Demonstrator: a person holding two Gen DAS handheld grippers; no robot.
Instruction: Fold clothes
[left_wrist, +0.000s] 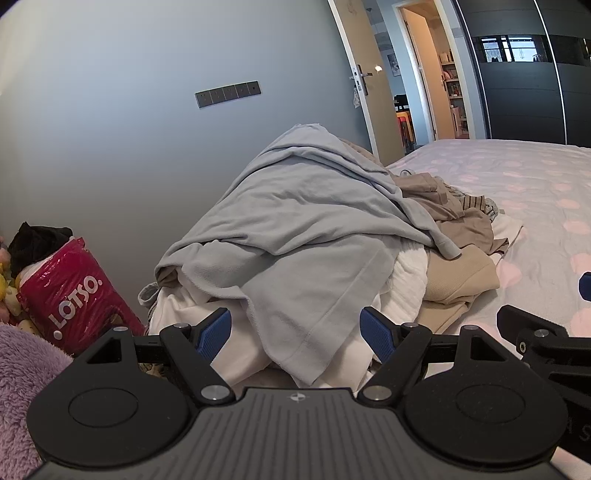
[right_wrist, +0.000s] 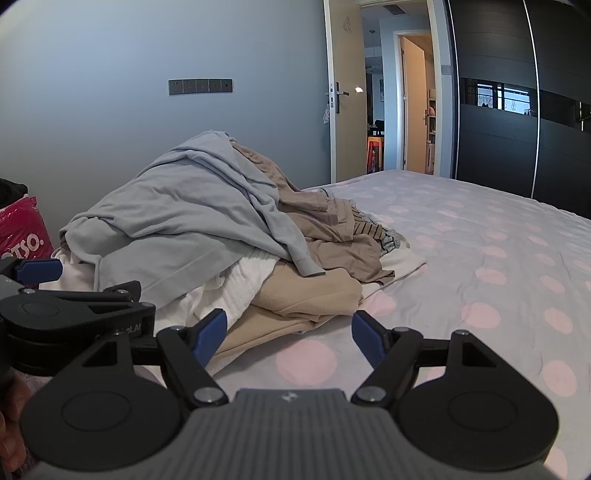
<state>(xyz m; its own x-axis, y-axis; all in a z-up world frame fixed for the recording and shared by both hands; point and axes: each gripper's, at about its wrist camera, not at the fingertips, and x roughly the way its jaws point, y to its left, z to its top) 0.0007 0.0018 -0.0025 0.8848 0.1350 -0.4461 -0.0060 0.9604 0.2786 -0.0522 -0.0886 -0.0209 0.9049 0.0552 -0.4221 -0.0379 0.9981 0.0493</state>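
Two hand-held grippers hover side by side at the near edge of a bed, facing a heap of unfolded clothes piled against the pale wall. The left gripper sits squarely in front of the heap, its blue-padded fingers spread wide and holding nothing, with the hanging hem of the grey top lying directly ahead, between the fingers and just beyond their tips. The right gripper, its fingers equally wide and empty, points at bare spotted bedspread, with the heap ahead and to its left; only the folded beige garment at the bottom of the pile reaches near its left finger. The left gripper therefore looks the nearer of the two to the grey top, which drapes over everything else. The top's long axis appears to run from its peak at the far end, close to the wall, down toward the grippers, its hem pointing at the left one and one sleeve trailing off toward the open bedspread on the right. Under it lie white cloth, tan garments and a striped piece. A red bag marked LOTSO stands to the left of the bed. The clear bedspread to the right seems the likely spot for spreading a garment flat.
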